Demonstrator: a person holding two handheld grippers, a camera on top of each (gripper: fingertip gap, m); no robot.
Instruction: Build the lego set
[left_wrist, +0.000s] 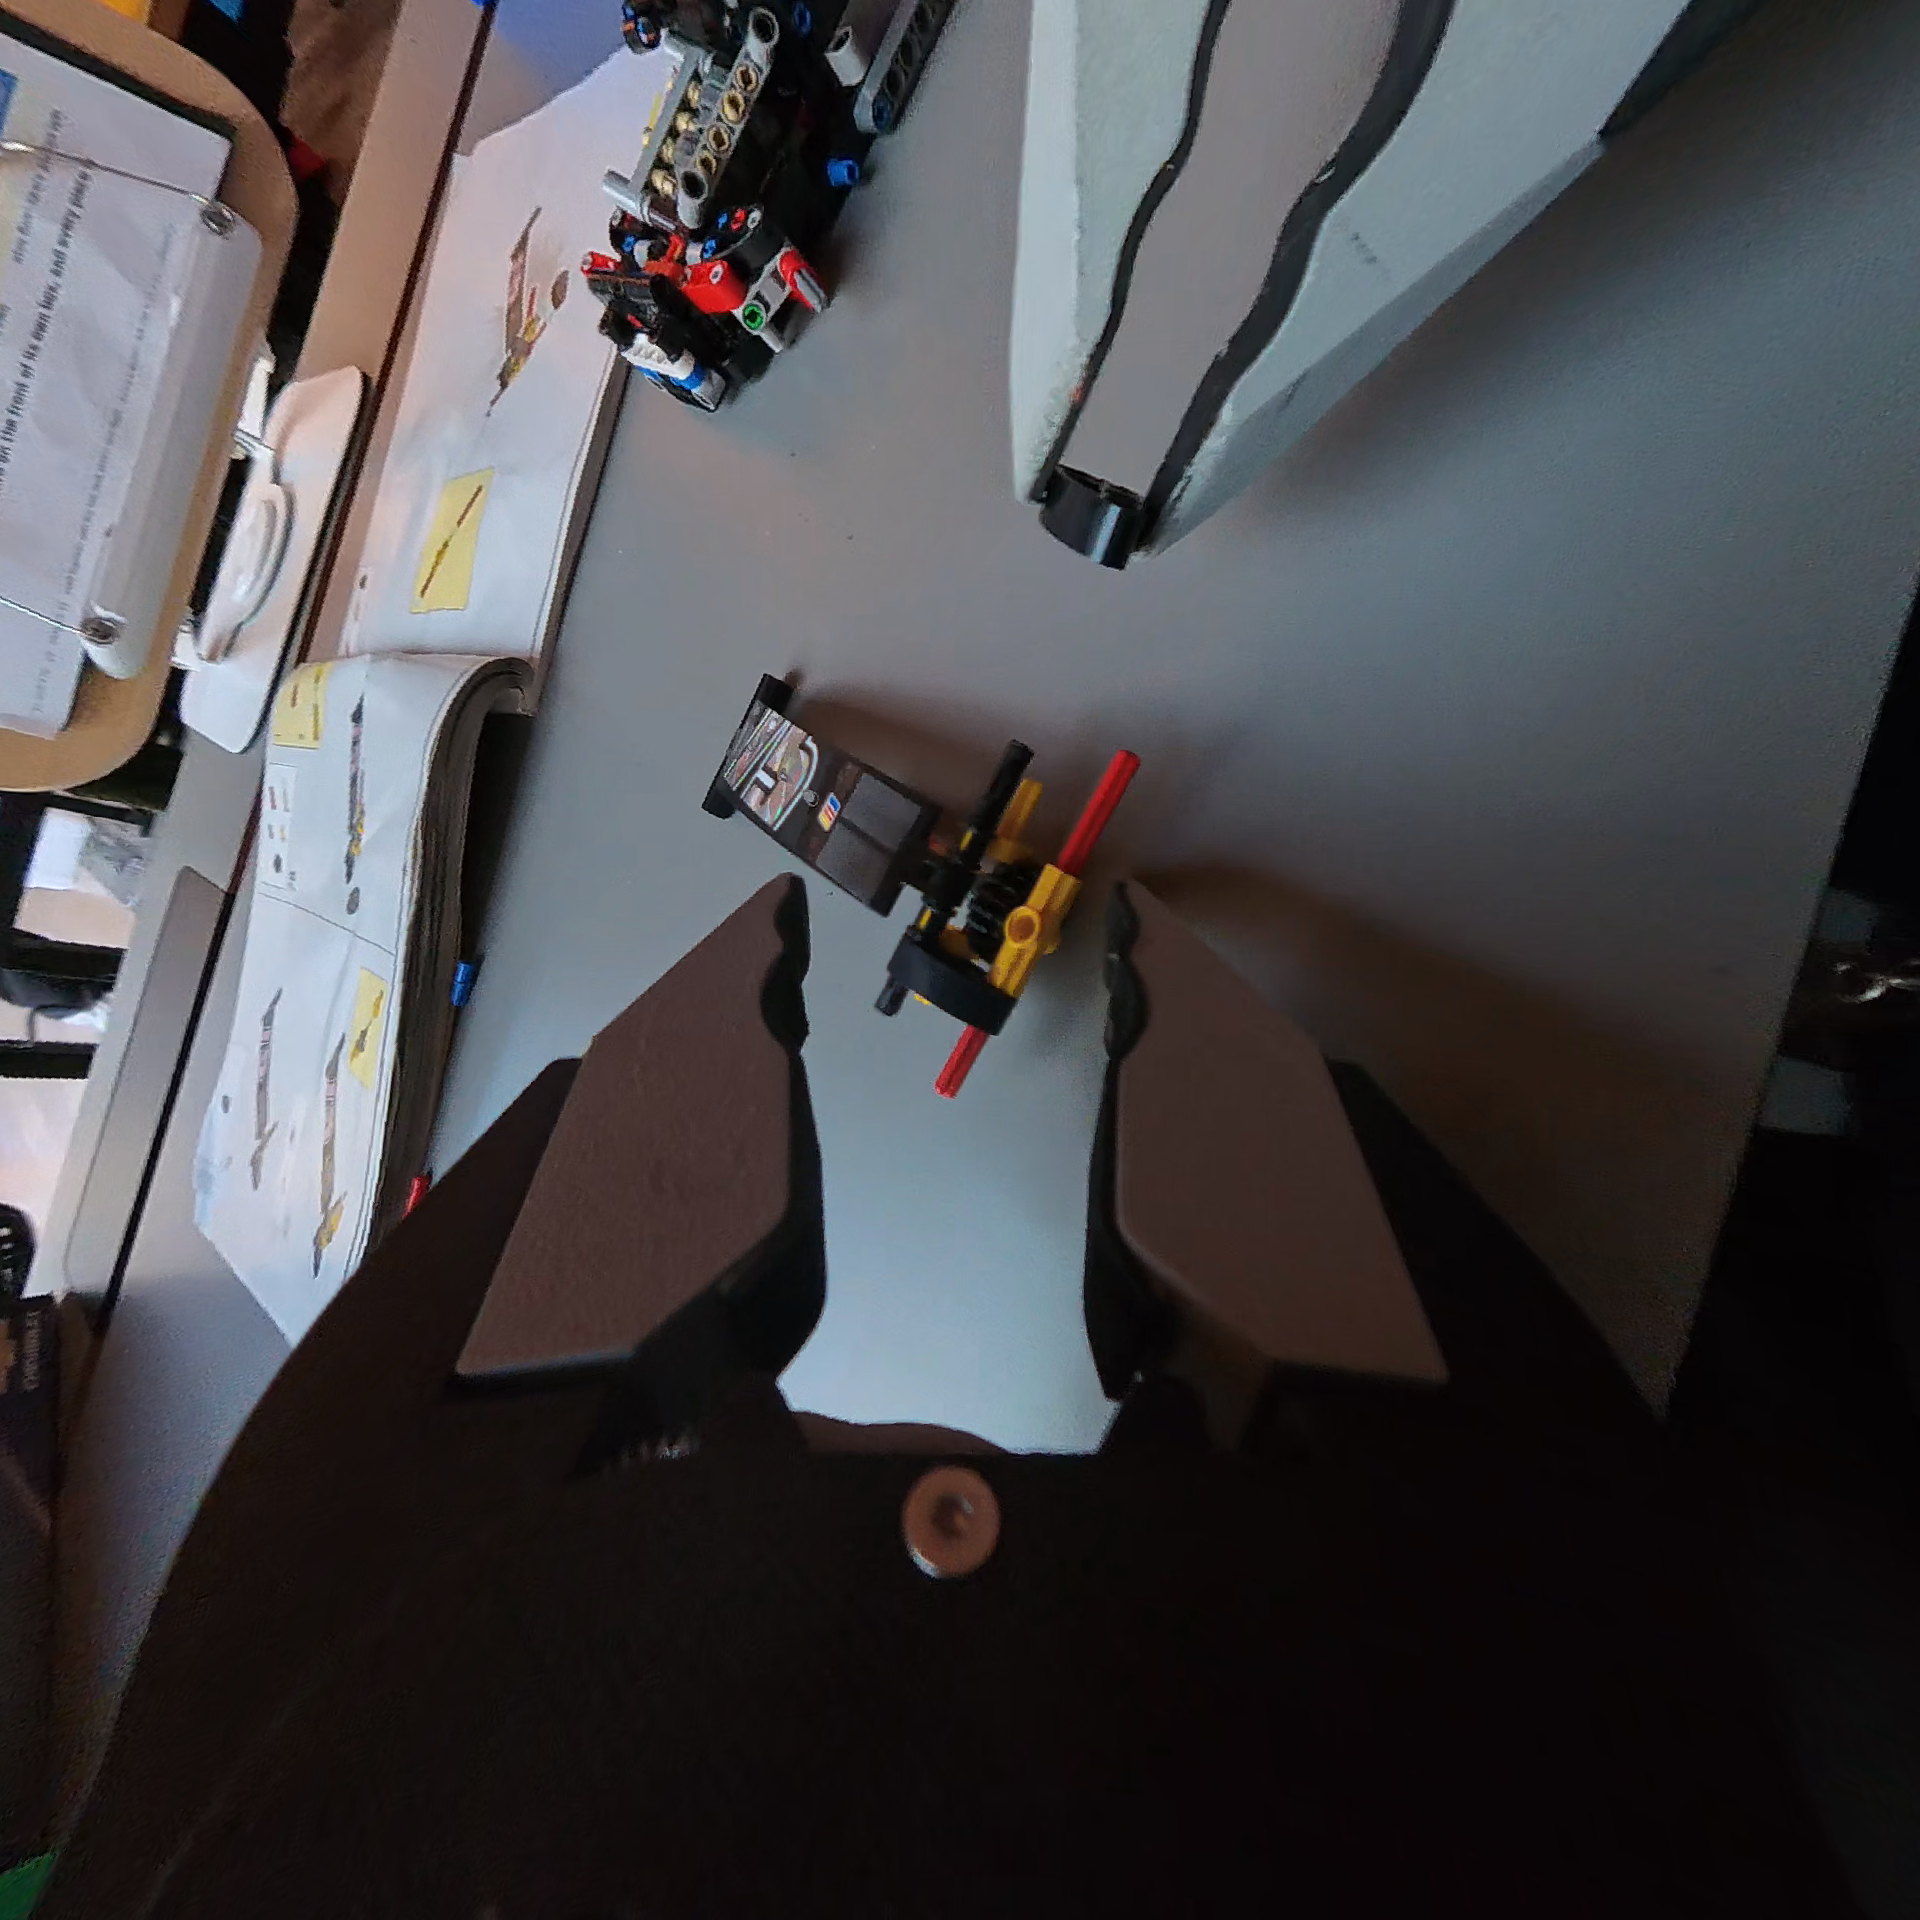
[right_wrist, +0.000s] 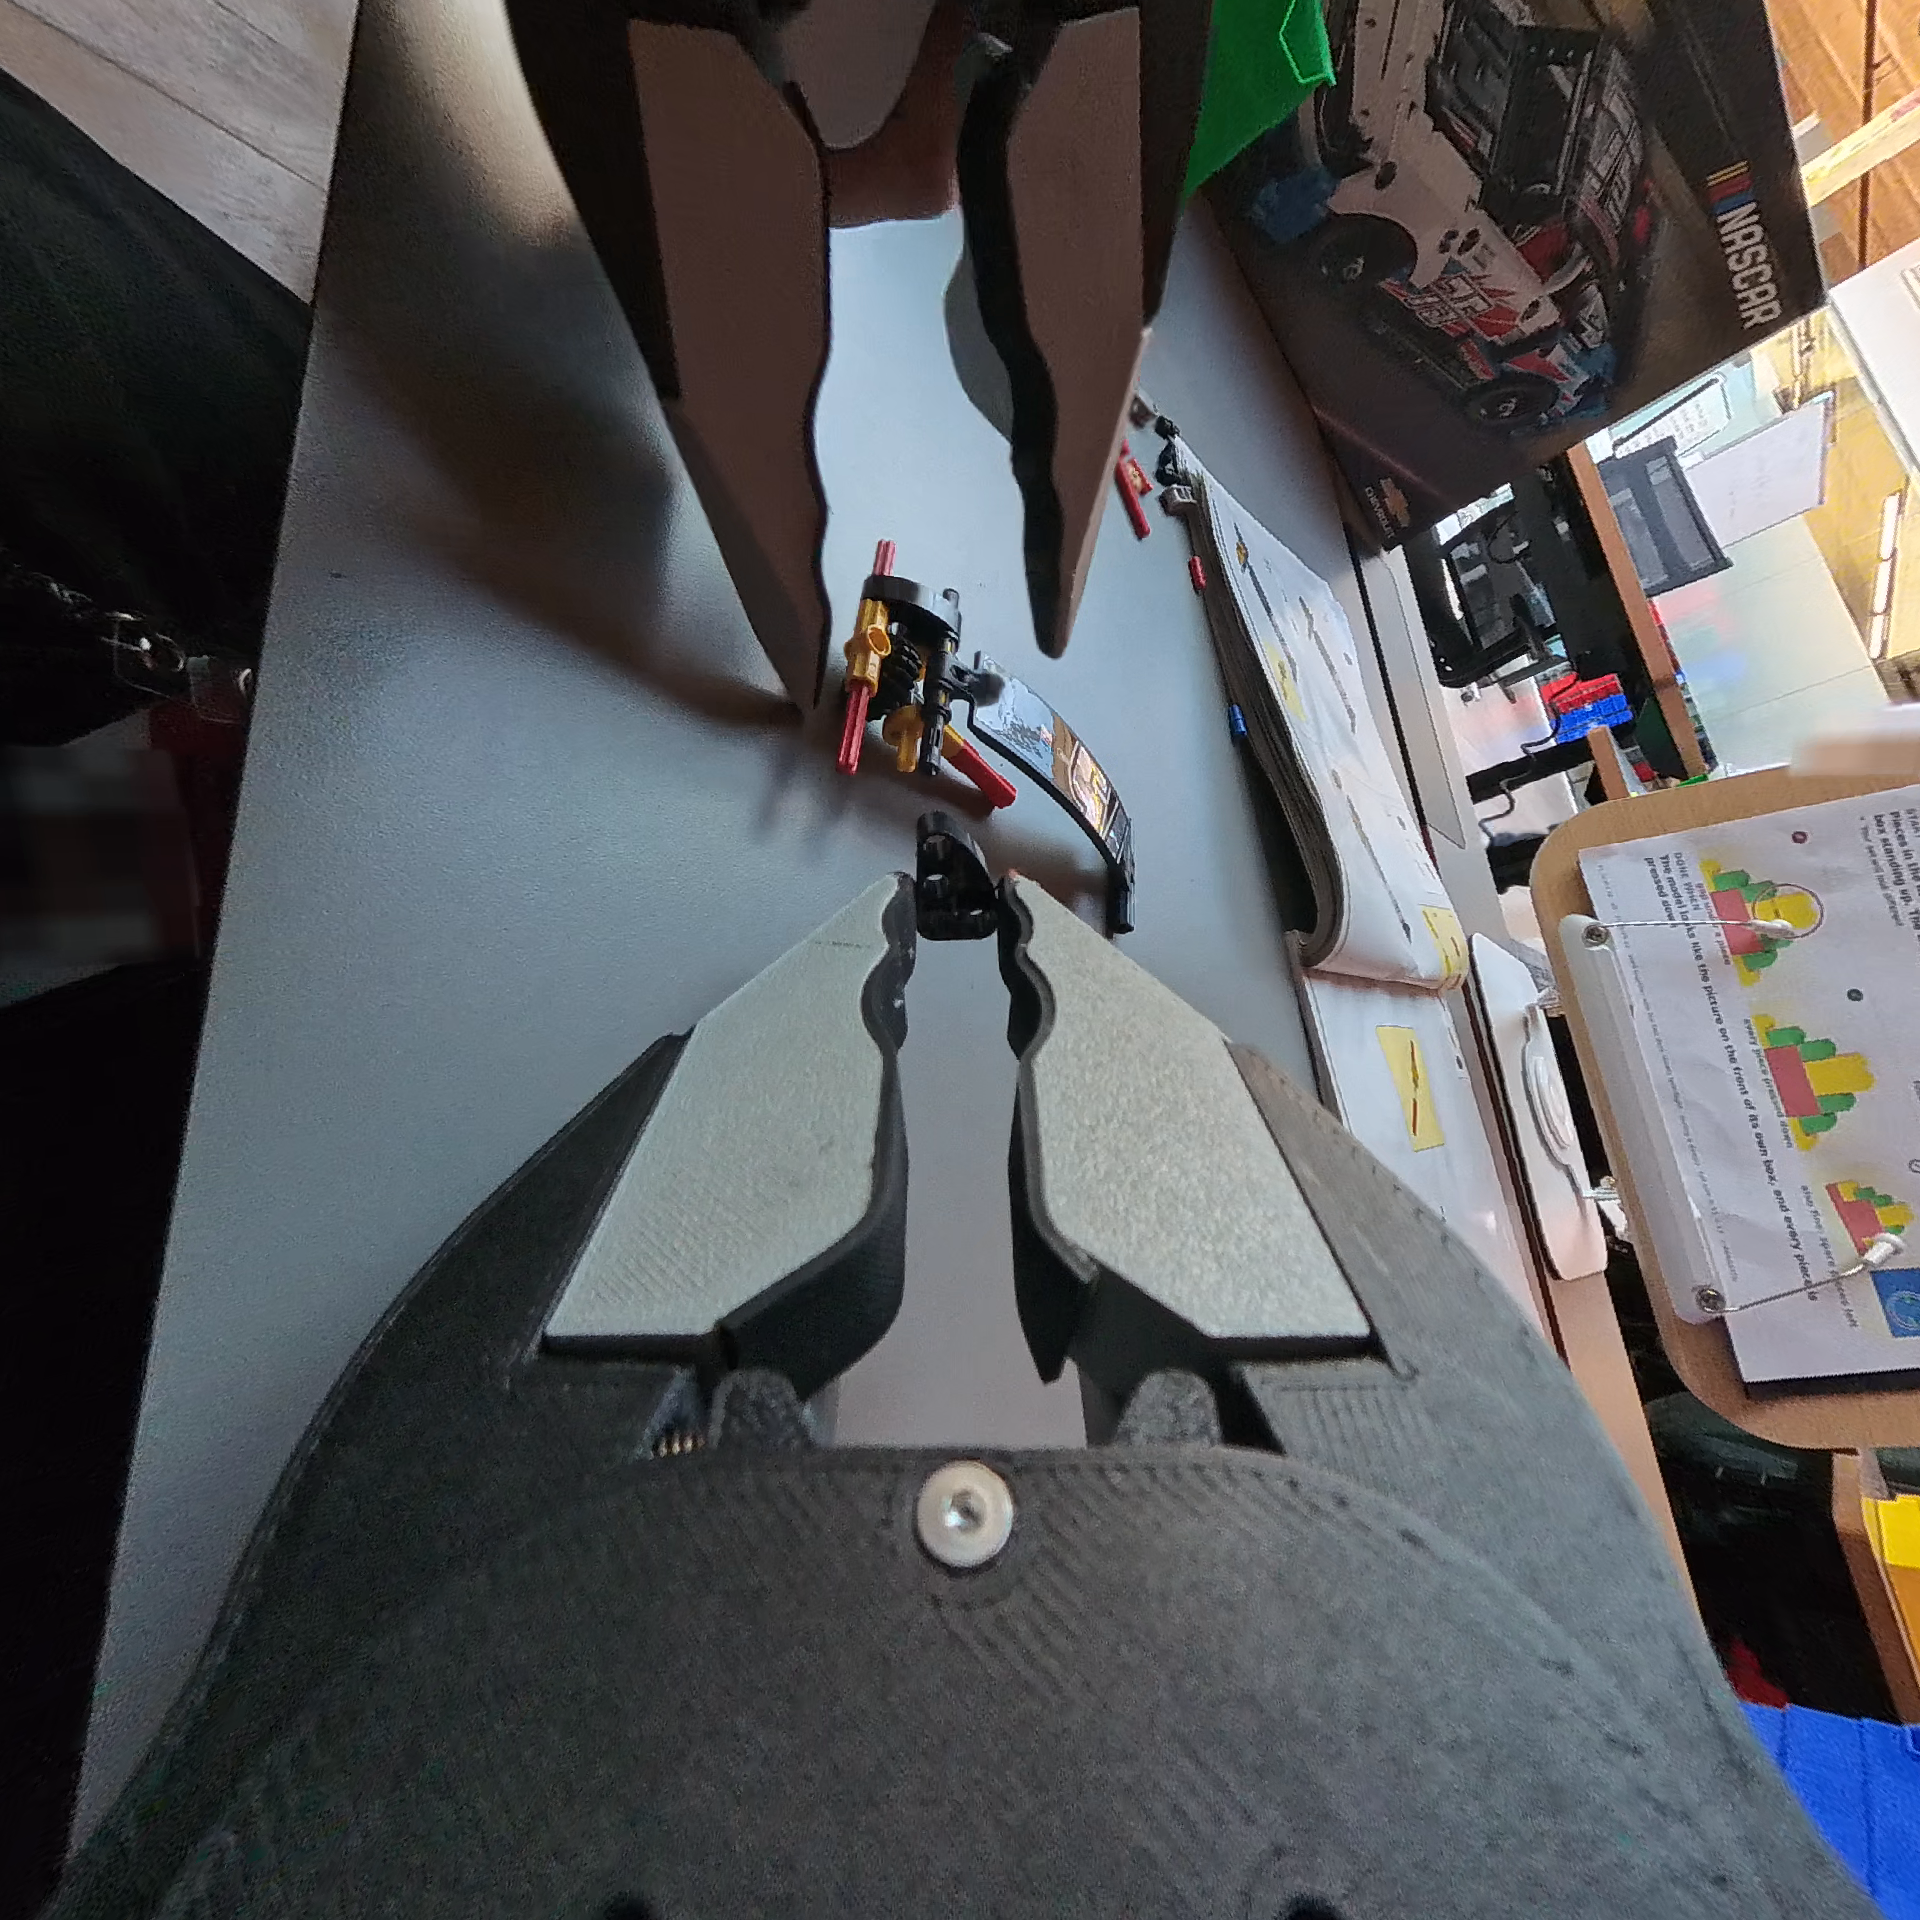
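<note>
Left hand-held gripper (left_wrist: 961, 894) spread over assembly (left_wrist: 966, 894), right (right_wrist: 956, 904) pinching black piece (right_wrist: 948, 883), prob. angled low.

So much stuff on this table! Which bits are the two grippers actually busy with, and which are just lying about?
In hand:
- small black plastic connector, pinched by the right gripper
- yellow, black and red brick assembly with curved black panel, lying between the left gripper open fingers

Lying about:
- open instruction booklet
- part-built black brick chassis
- model car box

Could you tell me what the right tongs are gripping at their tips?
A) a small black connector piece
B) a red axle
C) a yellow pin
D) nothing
A: the right tongs are closed on a small black connector piece, apart from the yellow-and-black assembly on the table.
</note>
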